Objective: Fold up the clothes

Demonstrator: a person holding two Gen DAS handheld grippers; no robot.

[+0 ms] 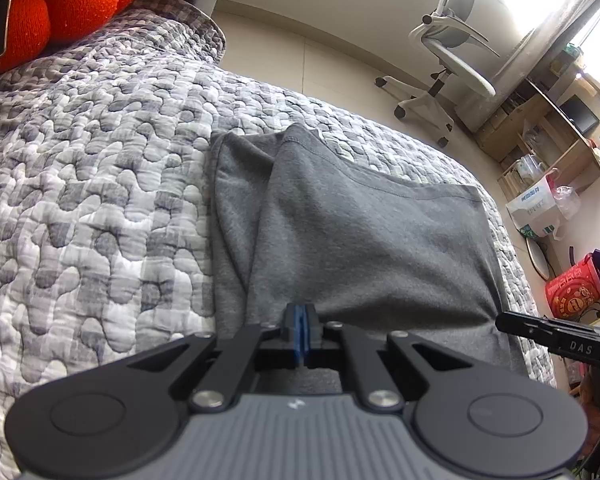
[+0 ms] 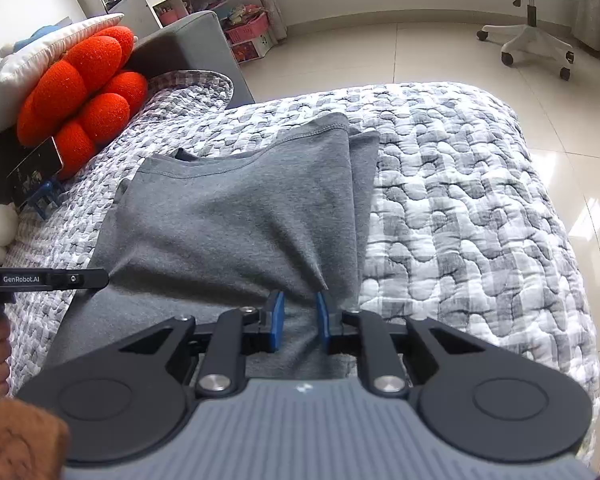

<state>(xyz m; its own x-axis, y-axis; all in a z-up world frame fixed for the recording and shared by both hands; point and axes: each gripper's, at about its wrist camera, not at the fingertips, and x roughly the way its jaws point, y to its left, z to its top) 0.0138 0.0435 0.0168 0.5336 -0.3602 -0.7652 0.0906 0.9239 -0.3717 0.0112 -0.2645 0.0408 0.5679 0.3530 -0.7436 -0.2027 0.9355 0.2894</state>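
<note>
your left gripper (image 1: 301,330) has its jaws pressed together on the near edge of the grey garment (image 1: 360,240), though the fabric between the blue pads is hidden by the jaws themselves. your right gripper (image 2: 299,322) holds a bunched pinch of the same near edge; its jaws stand a little apart with the cloth gathered between them, and creases fan out from that pinch. the garment lies folded on the quilted bed cover (image 1: 80,200), stretching from the bed's near edge toward its far edge, with a stitched hem across the far end and a second layer showing along one side. what kind of garment it is cannot be told, since its near part is cut off behind the gripper bodies.

near the head of the bed sits an orange cushion (image 2: 84,92); a flat dark object (image 2: 36,172) leans against it, too blurred to identify. on the floor past the bed's corner, a white bag (image 1: 534,208) and a red box (image 1: 576,290) stand near wooden shelves (image 1: 548,132), their contents too small to make out. an office chair (image 2: 534,12) stands well apart.
</note>
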